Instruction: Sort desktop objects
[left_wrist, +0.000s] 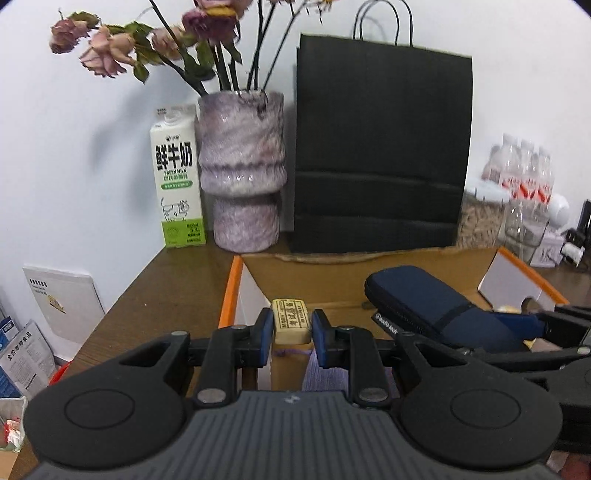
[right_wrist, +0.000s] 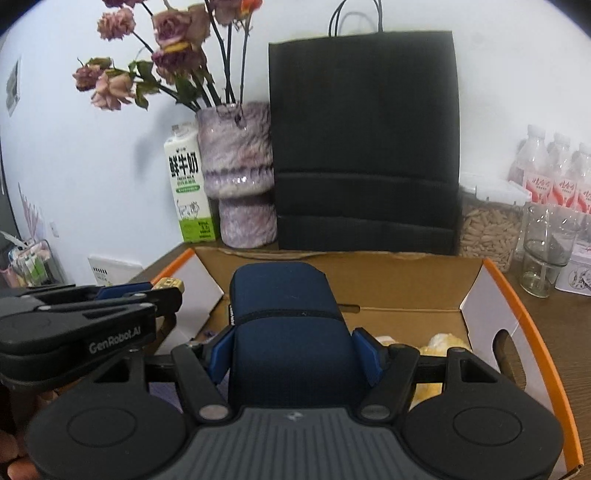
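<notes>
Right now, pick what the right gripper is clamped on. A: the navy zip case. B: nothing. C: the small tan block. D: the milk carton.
A: in the right wrist view, the right gripper has both blue pads pressed against the sides of the navy zip case, above the cardboard box.

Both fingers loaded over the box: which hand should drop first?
Probably right. Its navy case is the bulkier item and already sits over the box centre, so it needs the room first. The left gripper holds the small eraser near the left wall.
</notes>
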